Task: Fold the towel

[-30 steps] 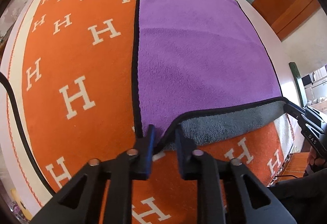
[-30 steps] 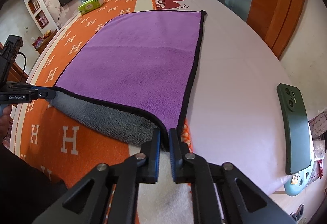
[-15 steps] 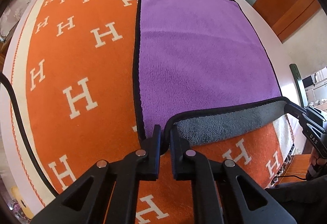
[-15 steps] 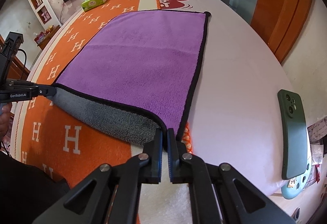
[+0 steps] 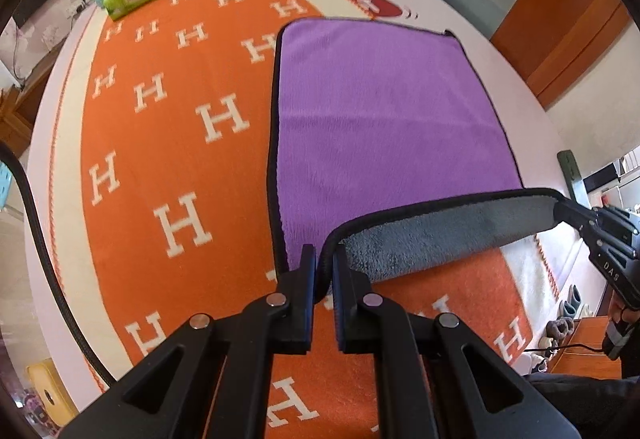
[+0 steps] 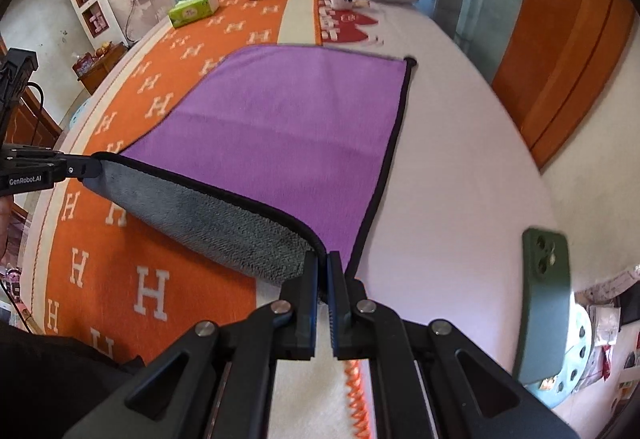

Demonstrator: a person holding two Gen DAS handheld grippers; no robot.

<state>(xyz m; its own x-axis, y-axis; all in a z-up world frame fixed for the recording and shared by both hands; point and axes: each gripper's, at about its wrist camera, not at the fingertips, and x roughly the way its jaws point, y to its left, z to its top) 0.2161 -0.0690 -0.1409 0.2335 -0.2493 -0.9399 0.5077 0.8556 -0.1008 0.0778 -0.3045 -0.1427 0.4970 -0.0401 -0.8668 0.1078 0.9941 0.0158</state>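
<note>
with both near corners of the purple microfibre towel with grey underside (image 5: 384,127) lifted off the orange h-patterned blanket (image 5: 160,143), left gripper (image 5: 323,267) and right gripper (image 6: 323,271) pinched on them, next it probably wants carrying evenly to the far edge.

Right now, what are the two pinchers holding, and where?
Both hold the purple towel: left gripper pinches its near left corner, right gripper its near right corner, lifted.
</note>
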